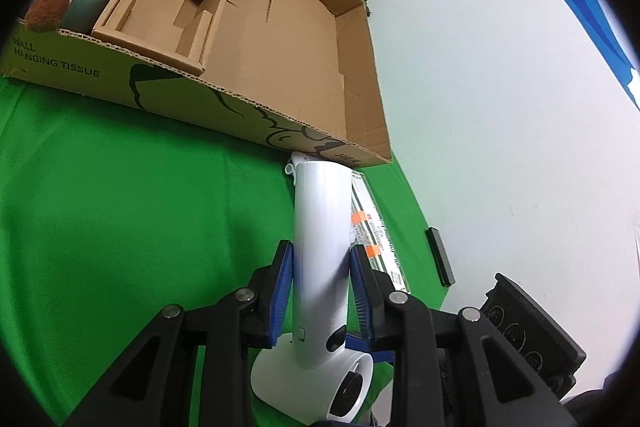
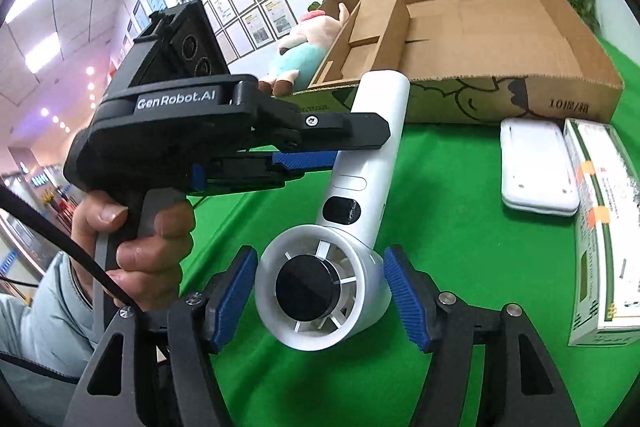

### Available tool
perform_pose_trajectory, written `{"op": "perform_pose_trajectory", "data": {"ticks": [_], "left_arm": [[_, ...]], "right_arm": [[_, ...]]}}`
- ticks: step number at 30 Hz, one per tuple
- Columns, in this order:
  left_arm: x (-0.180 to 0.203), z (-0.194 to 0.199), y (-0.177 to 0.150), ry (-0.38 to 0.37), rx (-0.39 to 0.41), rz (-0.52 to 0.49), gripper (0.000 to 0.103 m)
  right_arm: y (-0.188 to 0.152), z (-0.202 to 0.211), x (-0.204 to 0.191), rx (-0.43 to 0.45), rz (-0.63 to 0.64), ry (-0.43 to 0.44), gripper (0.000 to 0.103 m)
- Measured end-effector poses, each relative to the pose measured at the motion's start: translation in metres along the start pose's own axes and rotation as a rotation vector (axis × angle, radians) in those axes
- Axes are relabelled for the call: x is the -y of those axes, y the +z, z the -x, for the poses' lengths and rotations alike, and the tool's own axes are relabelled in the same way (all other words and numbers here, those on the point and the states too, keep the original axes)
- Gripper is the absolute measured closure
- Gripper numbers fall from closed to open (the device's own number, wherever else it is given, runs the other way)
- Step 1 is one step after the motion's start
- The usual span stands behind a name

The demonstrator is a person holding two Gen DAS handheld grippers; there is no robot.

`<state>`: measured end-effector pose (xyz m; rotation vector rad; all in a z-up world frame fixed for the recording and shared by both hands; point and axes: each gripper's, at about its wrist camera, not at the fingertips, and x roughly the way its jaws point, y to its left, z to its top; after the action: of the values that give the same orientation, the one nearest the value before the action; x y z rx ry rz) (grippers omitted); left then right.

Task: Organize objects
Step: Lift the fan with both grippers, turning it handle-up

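A white handheld fan [image 2: 362, 163] is held above a green cloth [image 1: 120, 207], just in front of a cardboard box [image 1: 280, 39]. Its handle is clamped by the left gripper [image 1: 322, 263], blue pads pressed on both sides. The fan's round head, w/ black hub, sits between the fingers of the right gripper [image 2: 322, 291]; a gap shows at each pad, so those fingers are open, not gripping. The left gripper is held by a hand [image 2: 132, 239]. On the cloth to the right are seen a flat white device [image 2: 536, 167] & a carton [image 2: 600, 227], side by side. A plush toy [image 2: 300, 47] lies beside the box's left end.
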<state>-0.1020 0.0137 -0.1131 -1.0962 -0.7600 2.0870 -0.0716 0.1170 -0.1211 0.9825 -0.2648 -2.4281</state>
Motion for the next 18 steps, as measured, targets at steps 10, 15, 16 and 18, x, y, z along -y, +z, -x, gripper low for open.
{"op": "perform_pose_trajectory", "data": {"ticks": [10, 15, 16, 18], "left_arm": [[0.008, -0.01, 0.006, -0.009, 0.013, -0.034, 0.076], [0.011, -0.009, 0.008, -0.048, 0.015, -0.039, 0.077], [0.012, -0.009, 0.009, -0.053, 0.016, -0.044, 0.077], [0.011, -0.007, 0.008, -0.068, 0.014, -0.048, 0.077]], "right_arm": [[0.004, 0.002, -0.014, 0.01, 0.083, -0.077, 0.043], [0.008, 0.008, 0.005, 0.024, 0.02, -0.025, 0.039], [0.009, 0.009, 0.008, 0.026, 0.015, -0.021, 0.039], [0.011, 0.011, 0.012, 0.026, 0.014, -0.019, 0.038]]}}
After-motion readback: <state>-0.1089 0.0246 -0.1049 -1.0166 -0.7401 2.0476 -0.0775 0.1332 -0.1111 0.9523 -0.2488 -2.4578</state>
